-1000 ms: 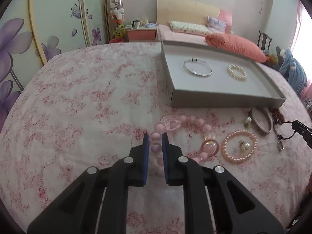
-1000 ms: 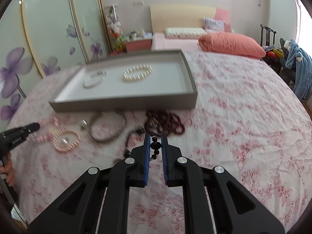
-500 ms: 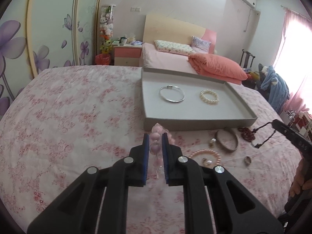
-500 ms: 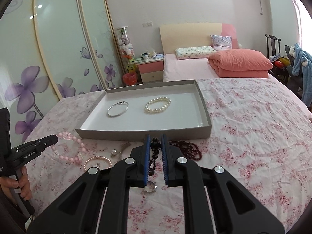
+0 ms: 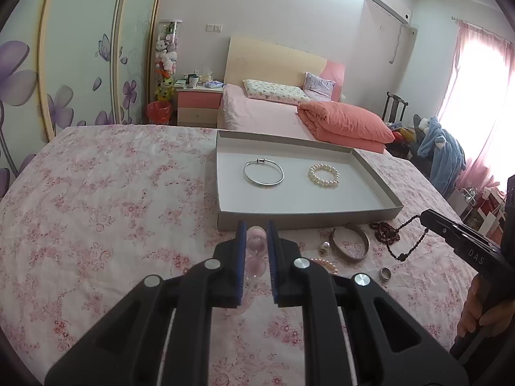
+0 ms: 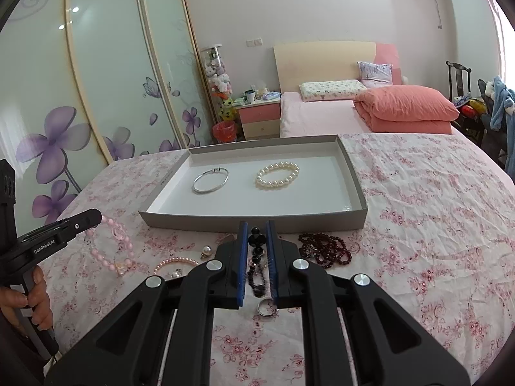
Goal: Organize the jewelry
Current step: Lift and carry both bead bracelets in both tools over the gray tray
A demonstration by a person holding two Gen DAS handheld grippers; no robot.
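My left gripper (image 5: 256, 229) is shut on a pink bead necklace (image 5: 256, 245), which hangs from its tips above the floral bedspread. The right wrist view shows that necklace (image 6: 111, 252) dangling in a loop under the left gripper (image 6: 96, 217). My right gripper (image 6: 256, 225) is shut on a black bead strand (image 6: 256, 241), which trails down to the bedspread. Just beyond both grippers lies a shallow grey tray (image 5: 305, 217). In it are a silver bangle (image 5: 263, 173) and a white pearl bracelet (image 5: 323, 176).
Loose on the bedspread in front of the tray (image 6: 251, 222) are a dark red bead pile (image 6: 325, 248), a wide metal bangle (image 5: 349, 246), a pink pearl bracelet (image 6: 175, 262), a pearl earring (image 6: 206, 251) and a ring (image 6: 266, 307). A hand holds each gripper handle.
Both grippers have risen and tilted up, lifting the pink necklace and the black strand off the bedspread. The tray now sits lower and closer in both views.
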